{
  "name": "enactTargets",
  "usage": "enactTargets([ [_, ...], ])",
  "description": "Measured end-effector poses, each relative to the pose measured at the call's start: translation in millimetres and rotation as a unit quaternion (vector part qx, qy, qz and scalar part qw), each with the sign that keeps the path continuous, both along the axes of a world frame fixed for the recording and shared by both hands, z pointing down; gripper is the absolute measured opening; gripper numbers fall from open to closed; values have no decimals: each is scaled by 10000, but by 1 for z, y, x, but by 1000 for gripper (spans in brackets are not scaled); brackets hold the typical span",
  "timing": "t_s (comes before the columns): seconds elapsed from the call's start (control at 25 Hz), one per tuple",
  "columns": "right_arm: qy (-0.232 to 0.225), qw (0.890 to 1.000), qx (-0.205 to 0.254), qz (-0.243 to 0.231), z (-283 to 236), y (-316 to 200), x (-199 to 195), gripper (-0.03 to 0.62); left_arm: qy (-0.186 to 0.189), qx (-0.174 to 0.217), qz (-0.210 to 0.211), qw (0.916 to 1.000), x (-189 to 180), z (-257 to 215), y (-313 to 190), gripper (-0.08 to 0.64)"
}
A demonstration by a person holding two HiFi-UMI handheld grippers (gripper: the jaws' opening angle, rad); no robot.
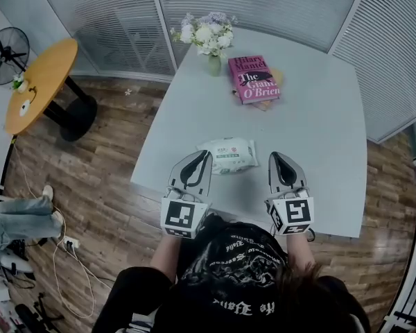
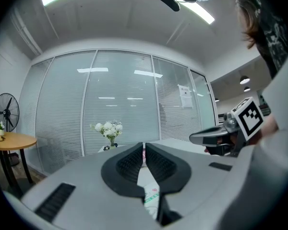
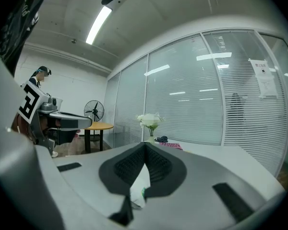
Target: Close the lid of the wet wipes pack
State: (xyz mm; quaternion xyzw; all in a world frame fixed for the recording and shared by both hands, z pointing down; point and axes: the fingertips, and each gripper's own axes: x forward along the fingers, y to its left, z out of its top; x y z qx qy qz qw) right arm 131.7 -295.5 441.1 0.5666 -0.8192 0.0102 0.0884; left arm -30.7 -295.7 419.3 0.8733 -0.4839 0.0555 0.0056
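The wet wipes pack [image 1: 229,155] is white with a green label and lies flat near the front of the pale grey table [image 1: 319,116]. Its lid is too small to read here. My left gripper [image 1: 208,154] rests with its tips at the pack's left end, jaws together and nothing between them. My right gripper [image 1: 276,155] is a little to the right of the pack, apart from it, also shut and empty. In the left gripper view the pack [image 2: 151,195] shows below the closed jaws of the left gripper [image 2: 144,146]. In the right gripper view a sliver of the pack [image 3: 137,188] shows under the right gripper [image 3: 145,143].
A vase of white flowers [image 1: 211,37] and a pink book [image 1: 253,77] stand at the table's far side. Left of the table are a round wooden side table [image 1: 38,82] and a fan [image 1: 5,54]. A person's legs [image 1: 17,217] are on the floor at the left.
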Motion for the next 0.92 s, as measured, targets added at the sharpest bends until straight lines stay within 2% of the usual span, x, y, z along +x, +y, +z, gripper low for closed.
enactTargets([
  [0.4, 270, 9996, 52, -75, -3, 0, -7, -2, 12, 14, 11, 10000, -2, 1, 2, 18],
  [0.92, 370, 9992, 84, -150, -4, -5, -5, -2, 16, 30, -61, 10000, 2, 1, -3, 18],
])
